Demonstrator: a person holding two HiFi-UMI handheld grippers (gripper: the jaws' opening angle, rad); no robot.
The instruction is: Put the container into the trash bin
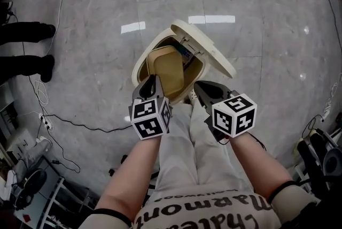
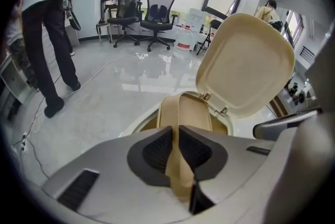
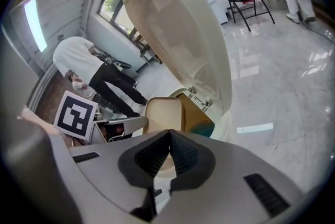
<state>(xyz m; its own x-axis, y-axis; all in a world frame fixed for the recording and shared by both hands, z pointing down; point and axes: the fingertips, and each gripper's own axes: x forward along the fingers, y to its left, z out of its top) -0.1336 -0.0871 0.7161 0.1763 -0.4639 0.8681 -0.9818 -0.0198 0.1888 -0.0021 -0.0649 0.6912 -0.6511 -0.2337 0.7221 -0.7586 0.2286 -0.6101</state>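
The trash bin point(image 1: 138, 68) stands on the floor with its lid point(image 1: 207, 45) tipped up at the far right. The tan container point(image 1: 168, 69) hangs in its mouth, not yet released. The left gripper point(image 1: 152, 83) has its jaws pinched on the container's near rim, the right gripper point(image 1: 202, 89) beside it is closed on nothing, and letting go looks like all that is left.
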